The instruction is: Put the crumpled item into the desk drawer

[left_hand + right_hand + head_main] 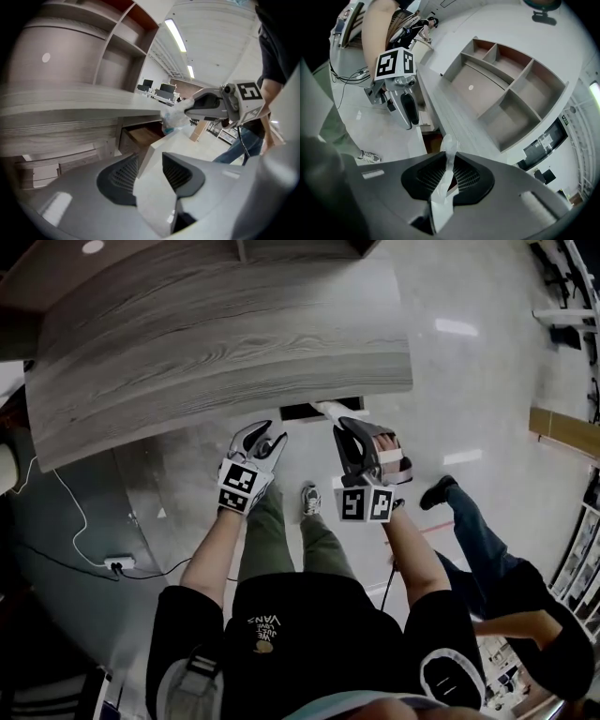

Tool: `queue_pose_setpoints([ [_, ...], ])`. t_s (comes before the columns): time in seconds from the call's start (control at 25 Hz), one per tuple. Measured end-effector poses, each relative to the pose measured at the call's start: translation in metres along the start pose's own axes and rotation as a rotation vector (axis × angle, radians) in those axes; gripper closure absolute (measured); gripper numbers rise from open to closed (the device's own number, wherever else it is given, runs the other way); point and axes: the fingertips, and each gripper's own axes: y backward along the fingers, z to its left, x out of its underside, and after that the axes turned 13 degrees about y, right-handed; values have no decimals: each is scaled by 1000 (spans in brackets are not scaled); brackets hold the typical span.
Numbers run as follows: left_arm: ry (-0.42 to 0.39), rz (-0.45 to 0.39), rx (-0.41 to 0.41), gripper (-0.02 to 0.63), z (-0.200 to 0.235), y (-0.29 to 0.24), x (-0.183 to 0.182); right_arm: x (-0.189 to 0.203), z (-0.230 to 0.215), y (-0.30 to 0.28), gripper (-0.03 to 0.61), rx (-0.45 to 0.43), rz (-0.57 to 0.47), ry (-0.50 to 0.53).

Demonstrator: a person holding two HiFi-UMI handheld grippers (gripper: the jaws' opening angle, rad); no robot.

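Note:
The desk drawer (140, 136) stands pulled out under the grey wood desk top (216, 343); its dark opening (302, 412) shows at the desk's front edge. My right gripper (446, 164) is shut on the crumpled item (443, 180), a thin clear plastic wad. In the left gripper view this wad (174, 116) hangs from the right gripper (197, 108) just above the open drawer. My left gripper (150, 164) is open, and the drawer's white front panel (154, 197) runs between its pads without being pressed. In the head view both grippers, left (267, 442) and right (356, 432), sit side by side before the drawer.
Open shelf compartments (506, 93) rise behind the desk top. A second person in jeans (487, 549) stands close at the right. A power strip with a cable (117, 564) lies on the floor at the left. The wearer's shoe (309, 498) is below the grippers.

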Motion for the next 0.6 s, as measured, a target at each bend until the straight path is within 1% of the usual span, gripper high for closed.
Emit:
queue_pose_setpoints([
  [0.16, 6, 8, 4, 445, 0, -8, 3, 2, 4, -8, 532, -20, 2, 24],
  [0.36, 18, 17, 12, 445, 1, -15, 5, 5, 10, -20, 532, -39, 11, 29],
  [0.6, 41, 39, 19, 445, 2, -19, 10, 11, 10, -33, 532, -23, 56, 20],
])
